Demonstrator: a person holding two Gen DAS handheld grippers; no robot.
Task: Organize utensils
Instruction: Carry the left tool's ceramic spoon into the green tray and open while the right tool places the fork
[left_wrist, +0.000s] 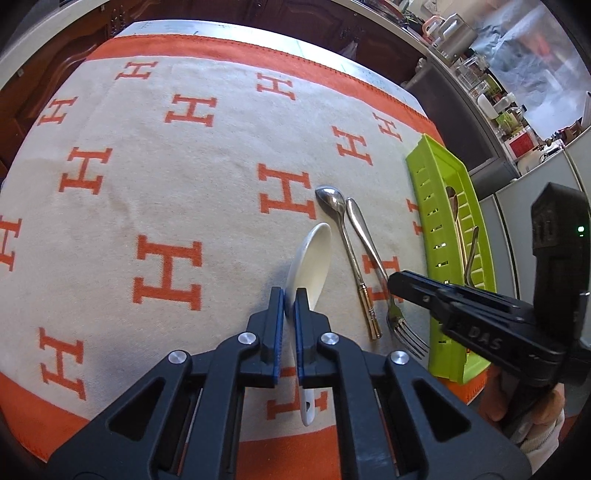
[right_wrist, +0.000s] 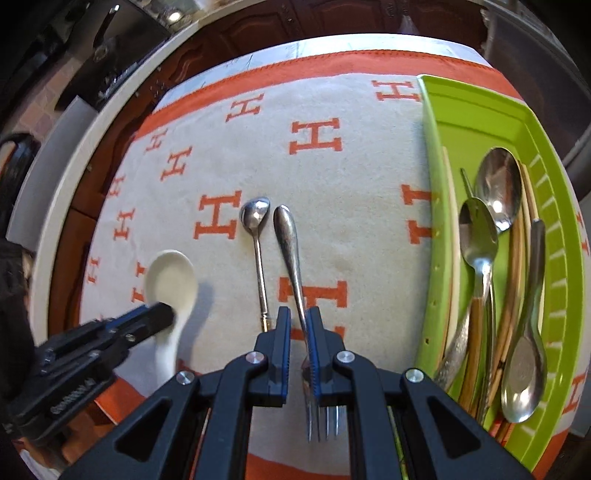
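We have the white spoon (left_wrist: 310, 258) pinched in our left gripper (left_wrist: 290, 299), jaws nearly closed on it, above the cloth (left_wrist: 147, 206). Our right gripper (right_wrist: 298, 317) clamps the fork (right_wrist: 295, 251). A teaspoon (right_wrist: 255, 218) lies between them; the green tray (right_wrist: 436, 110) sits right.

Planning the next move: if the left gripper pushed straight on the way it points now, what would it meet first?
Likely the tablecloth: the left gripper, shut on the white spoon, points steeply down at it; the spoon's bowl would probably touch first.

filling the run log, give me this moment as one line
left gripper: shut on white spoon | right gripper: shut on fork | small steel spoon: on cloth | green tray: holds utensils
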